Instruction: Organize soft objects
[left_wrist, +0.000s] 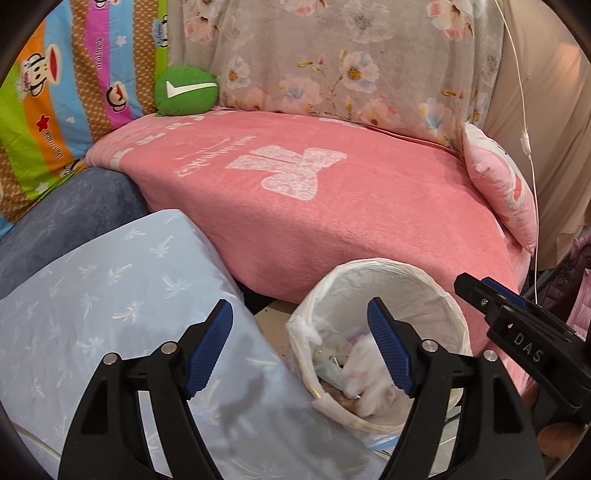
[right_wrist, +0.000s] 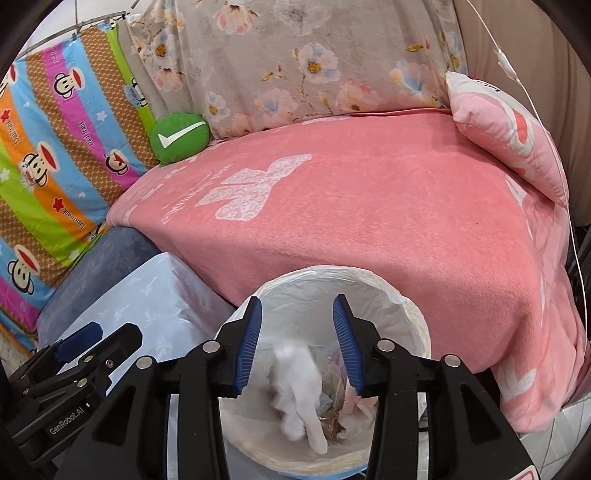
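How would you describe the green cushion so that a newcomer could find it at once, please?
Start at the pink blanket spread over the seat. At its far left corner, between the striped cartoon-monkey sheet and the grey floral cover, sits the green cushion. It alone is round, bright green and bears a white tick.

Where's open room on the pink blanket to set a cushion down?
The middle of the pink blanket is bare, between the green checkmark cushion at back left and the pink pillow at right. Crowded near the front: lined bin, light blue pillow, both grippers over the bin.
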